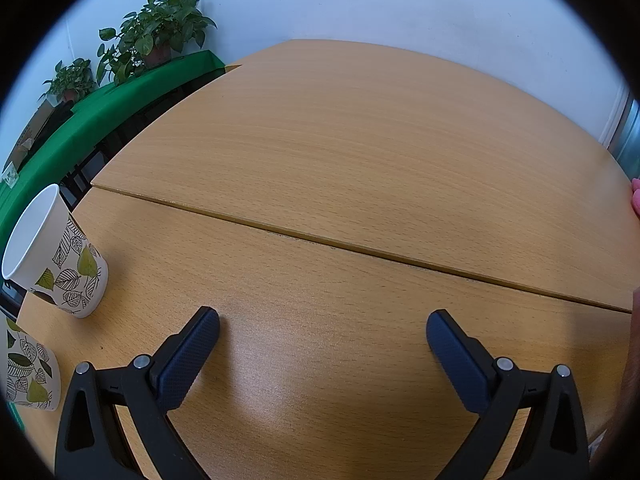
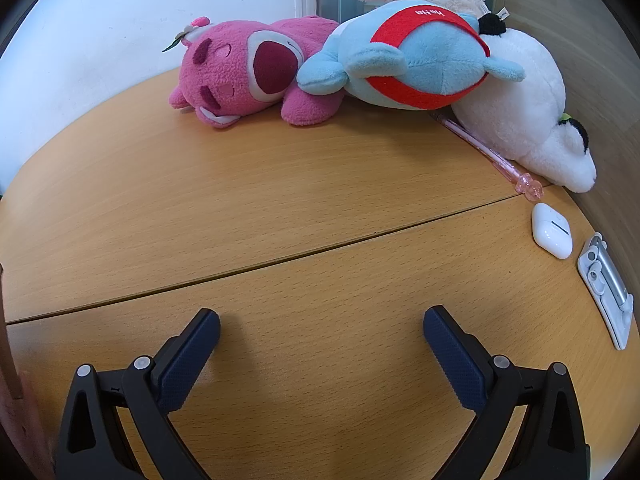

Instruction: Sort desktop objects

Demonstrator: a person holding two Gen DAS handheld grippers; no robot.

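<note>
The left gripper (image 1: 322, 330) hangs with jaws spread and empty over bare wooden table (image 1: 360, 152), two leaf-printed white paper cups (image 1: 60, 264) off to its left. The right gripper (image 2: 322, 330), equally wide and empty, faces a pink plush bear (image 2: 248, 70), a blue-and-red plush (image 2: 416, 64), a white plush (image 2: 532, 120), a translucent pink pen (image 2: 486, 150) and a white earbud case (image 2: 551, 230). The pen lies against the white plush, so grabbing either risks dragging the other.

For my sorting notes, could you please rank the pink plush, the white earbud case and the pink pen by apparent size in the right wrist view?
1. pink plush, clearly largest.
2. pink pen, long but thin.
3. white earbud case, shorter than the pen; being bulkier and nearer the camera, its place after the pen is unsure.
</note>
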